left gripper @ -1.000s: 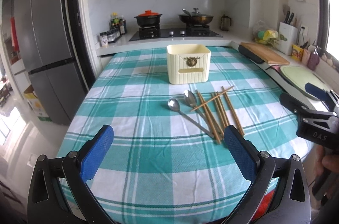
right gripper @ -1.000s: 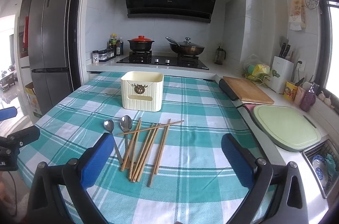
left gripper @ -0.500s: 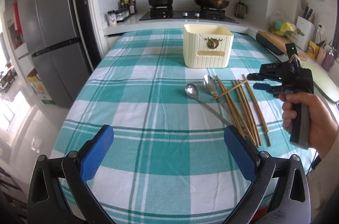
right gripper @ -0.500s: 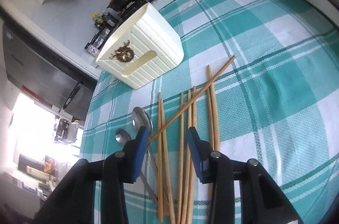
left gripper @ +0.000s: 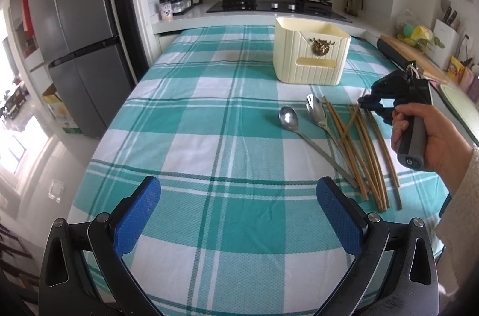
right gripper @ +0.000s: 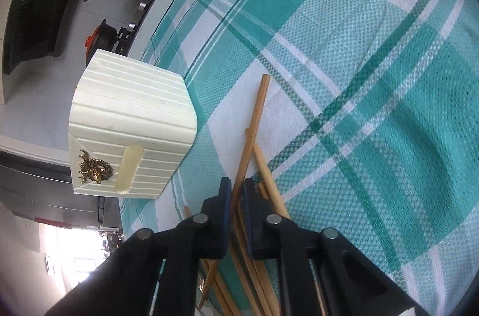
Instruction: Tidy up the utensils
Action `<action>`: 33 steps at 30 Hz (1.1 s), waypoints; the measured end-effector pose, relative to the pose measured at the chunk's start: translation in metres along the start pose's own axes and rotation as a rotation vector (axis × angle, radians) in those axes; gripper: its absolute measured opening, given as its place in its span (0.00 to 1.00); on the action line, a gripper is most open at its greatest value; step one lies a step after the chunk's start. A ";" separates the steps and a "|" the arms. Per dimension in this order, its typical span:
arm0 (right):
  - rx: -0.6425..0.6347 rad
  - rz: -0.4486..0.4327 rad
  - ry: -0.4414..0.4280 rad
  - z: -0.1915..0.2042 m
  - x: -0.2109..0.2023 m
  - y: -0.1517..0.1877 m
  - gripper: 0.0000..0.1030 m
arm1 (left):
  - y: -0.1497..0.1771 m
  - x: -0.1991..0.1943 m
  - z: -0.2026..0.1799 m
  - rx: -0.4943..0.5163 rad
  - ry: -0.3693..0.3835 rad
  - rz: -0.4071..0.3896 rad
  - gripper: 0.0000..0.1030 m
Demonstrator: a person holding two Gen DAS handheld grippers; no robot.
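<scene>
right tongs (right gripper: pixel 236 196) pinch the crossed chopstick (right gripper: pixel 253 130), jaws nearly together on it, low over the chopstick pile (left gripper: pixel 362 151). left tongs (left gripper: pixel 239 214) spread wide, holding nothing, hovering over the near part of the tablecloth (left gripper: pixel 209 121), well apart from the utensils. two spoons (left gripper: pixel 302 118) lie just left of the pile, handles running under it. cream holder (left gripper: pixel 311 58) stands beyond the utensils, opening up. step in hand looks like the first pick: grasp on the crossed stick, not lifted clear as far as i can tell. next move likely calls for lifting without dragging neighbours, tipping the stick upright, dropping it in the holder. cannot tell how firm the grip is.
</scene>
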State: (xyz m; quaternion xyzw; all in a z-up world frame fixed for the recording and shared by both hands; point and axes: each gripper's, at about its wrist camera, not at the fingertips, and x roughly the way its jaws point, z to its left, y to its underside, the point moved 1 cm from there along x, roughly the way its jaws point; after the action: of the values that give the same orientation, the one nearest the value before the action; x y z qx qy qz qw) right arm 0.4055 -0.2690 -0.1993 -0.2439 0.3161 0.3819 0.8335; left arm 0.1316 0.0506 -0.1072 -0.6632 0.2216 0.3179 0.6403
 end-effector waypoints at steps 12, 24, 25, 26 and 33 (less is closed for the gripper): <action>-0.201 -0.005 -0.159 0.013 -0.116 -0.010 0.05 | 0.002 0.009 -0.005 0.008 0.033 0.030 1.00; -0.281 0.047 0.141 -0.047 -0.177 -0.037 0.08 | -0.020 0.089 -0.050 0.025 0.103 0.179 1.00; -0.257 0.056 0.152 -0.056 -0.175 -0.034 0.09 | -0.021 0.097 -0.055 0.021 0.105 0.191 1.00; -0.237 0.068 0.160 -0.065 -0.171 -0.029 0.11 | -0.022 0.105 -0.059 0.013 0.102 0.201 1.00; -0.214 0.128 0.191 -0.113 -0.173 0.037 0.22 | -0.022 0.149 -0.080 -0.038 0.034 0.258 1.00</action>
State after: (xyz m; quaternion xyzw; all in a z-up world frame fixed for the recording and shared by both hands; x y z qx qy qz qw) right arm 0.2503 -0.4038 -0.1588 -0.3460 0.3663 0.4408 0.7428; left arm 0.2622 -0.0095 -0.1984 -0.6467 0.3098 0.3904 0.5774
